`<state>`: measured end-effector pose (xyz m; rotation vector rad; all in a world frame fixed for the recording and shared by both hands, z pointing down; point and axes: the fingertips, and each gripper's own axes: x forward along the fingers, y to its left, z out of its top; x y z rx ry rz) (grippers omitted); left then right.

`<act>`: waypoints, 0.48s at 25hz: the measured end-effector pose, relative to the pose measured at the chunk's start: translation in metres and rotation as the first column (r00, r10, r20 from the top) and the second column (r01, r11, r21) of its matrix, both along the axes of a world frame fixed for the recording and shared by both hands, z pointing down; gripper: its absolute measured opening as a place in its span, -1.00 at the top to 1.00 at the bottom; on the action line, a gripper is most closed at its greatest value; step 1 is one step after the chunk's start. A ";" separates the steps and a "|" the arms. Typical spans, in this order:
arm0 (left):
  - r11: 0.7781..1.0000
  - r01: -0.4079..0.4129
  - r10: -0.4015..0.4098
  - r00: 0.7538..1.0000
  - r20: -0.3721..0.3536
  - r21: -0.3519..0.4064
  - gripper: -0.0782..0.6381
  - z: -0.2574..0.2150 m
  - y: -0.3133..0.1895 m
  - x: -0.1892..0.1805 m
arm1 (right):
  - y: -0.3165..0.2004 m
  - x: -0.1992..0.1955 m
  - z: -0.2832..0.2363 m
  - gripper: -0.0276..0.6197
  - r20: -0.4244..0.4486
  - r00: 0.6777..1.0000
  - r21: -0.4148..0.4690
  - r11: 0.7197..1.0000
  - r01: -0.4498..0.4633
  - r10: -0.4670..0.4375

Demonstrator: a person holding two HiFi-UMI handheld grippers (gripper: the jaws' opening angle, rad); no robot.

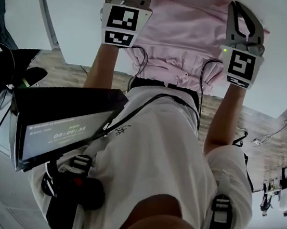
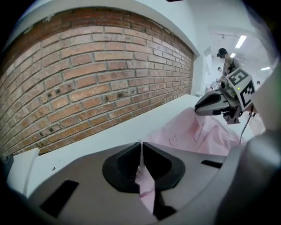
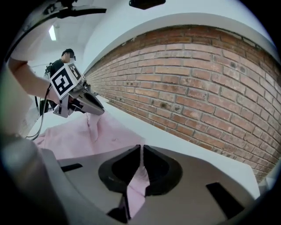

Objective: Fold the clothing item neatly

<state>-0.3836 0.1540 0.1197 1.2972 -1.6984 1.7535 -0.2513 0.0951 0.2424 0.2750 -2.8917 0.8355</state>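
- Both forearms reach forward from the body. The left forearm (image 1: 101,66) and the right forearm (image 1: 222,116) are almost parallel, with the shirt (image 1: 181,27) between them.
- Each hand carries a hand-held gripper with a marker cube at the wrist, and the tips point away from the person, toward the brick wall (image 2: 88,79).
- The left hand-held gripper (image 2: 141,147) has its jaws almost together. They pinch a thin fold of the pink shirt, and the cloth hangs down behind the pads.
- The right hand-held gripper (image 3: 141,149) is also nearly closed. It grips a narrow fold of the same shirt, which falls down between the jaws.
- In each gripper view the other hand-held gripper shows at the side, with a small peak of cloth drawn up under its tip.
- The shirt lies spread on the white surface (image 1: 72,18) in front of the person, with wrinkles. It is raised only at the two pinched places.
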 end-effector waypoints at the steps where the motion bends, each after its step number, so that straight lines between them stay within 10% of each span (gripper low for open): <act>1: 1.000 -0.024 0.024 1.000 0.006 0.017 0.74 -0.003 0.003 0.005 | 0.005 0.005 0.000 0.83 0.008 1.000 0.003 1.000 -0.007 0.007; 12: 1.000 -0.001 0.001 1.000 -0.015 -0.005 0.74 0.003 0.075 0.025 | 0.058 0.023 0.020 0.83 -0.003 1.000 0.041 0.999 0.000 0.000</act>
